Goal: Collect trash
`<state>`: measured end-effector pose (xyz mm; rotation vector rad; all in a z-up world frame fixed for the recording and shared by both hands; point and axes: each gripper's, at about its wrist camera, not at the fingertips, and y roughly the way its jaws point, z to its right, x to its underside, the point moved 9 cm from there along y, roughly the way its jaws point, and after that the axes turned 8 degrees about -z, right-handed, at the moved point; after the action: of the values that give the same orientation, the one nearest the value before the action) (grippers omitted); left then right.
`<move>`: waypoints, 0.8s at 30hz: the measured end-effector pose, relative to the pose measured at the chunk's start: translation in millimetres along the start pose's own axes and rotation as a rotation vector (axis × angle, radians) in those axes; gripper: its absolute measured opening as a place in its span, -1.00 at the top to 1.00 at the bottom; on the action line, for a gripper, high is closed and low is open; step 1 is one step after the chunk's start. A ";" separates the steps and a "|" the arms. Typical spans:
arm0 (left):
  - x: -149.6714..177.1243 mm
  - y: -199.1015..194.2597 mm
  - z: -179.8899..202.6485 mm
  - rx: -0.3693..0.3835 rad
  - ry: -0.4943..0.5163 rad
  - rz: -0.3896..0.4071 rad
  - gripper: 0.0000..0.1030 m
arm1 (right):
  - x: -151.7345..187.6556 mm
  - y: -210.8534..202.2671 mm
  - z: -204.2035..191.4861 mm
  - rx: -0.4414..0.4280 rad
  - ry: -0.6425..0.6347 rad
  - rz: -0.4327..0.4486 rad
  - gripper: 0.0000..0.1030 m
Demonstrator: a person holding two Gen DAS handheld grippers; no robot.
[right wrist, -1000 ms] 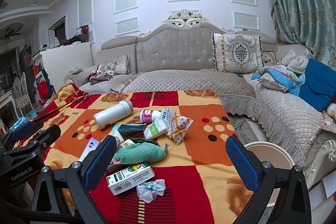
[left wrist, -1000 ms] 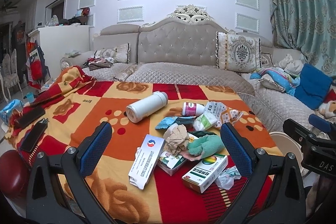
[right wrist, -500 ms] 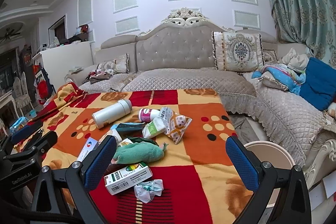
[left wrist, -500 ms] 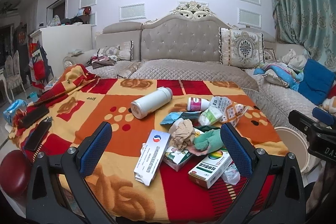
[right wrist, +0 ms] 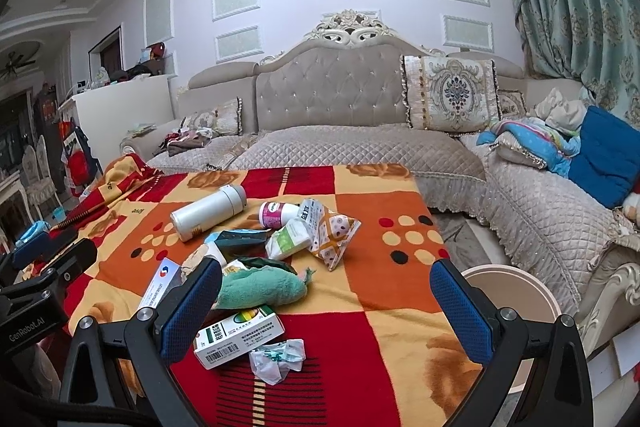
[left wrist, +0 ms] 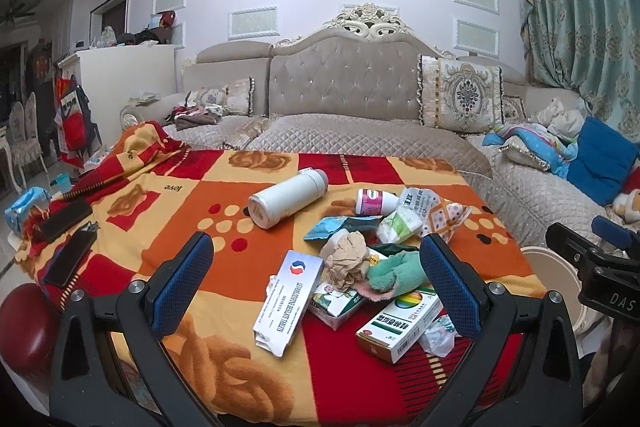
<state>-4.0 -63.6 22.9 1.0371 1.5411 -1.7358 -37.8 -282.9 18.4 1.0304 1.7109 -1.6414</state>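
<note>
A pile of trash lies on the red and orange blanket (left wrist: 168, 227): a crumpled brown paper ball (left wrist: 346, 259), a white medicine box (left wrist: 290, 301), a green-and-white box (left wrist: 398, 323), a crumpled wrapper (right wrist: 276, 357), a patterned packet (right wrist: 332, 239) and a pink-labelled bottle (left wrist: 374, 202). A white flask (left wrist: 286, 203) and a green cloth (right wrist: 260, 287) lie among them. My left gripper (left wrist: 316, 291) is open and empty, above the near edge of the pile. My right gripper (right wrist: 326, 311) is open and empty, above the blanket right of the pile.
A round beige bin (right wrist: 516, 291) stands on the floor right of the table. Two dark phones (left wrist: 68, 263) lie at the blanket's left edge. A grey sofa (left wrist: 360, 143) runs behind and to the right. A dark red round object (left wrist: 20, 331) sits low left.
Both grippers have drawn back slightly from the pile and stayed open. Nothing on the blanket has moved.
</note>
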 end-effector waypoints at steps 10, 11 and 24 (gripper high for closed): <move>0.1 2.7 -1.0 0.002 -0.001 -0.008 -0.99 | 0.9 0.1 1.0 0.004 -0.004 0.002 -1.00; 0.4 3.2 -1.0 0.002 -0.001 -0.011 -0.99 | 0.9 0.0 0.4 0.003 -0.003 0.002 -1.00; -1.6 7.4 1.1 -0.003 0.001 -0.014 -0.99 | 3.6 -0.9 -0.1 0.002 -0.001 -0.005 -1.00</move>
<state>2.8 -66.0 20.4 1.0283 1.5544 -1.7420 -40.5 -282.3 16.0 1.0268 1.7122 -1.6472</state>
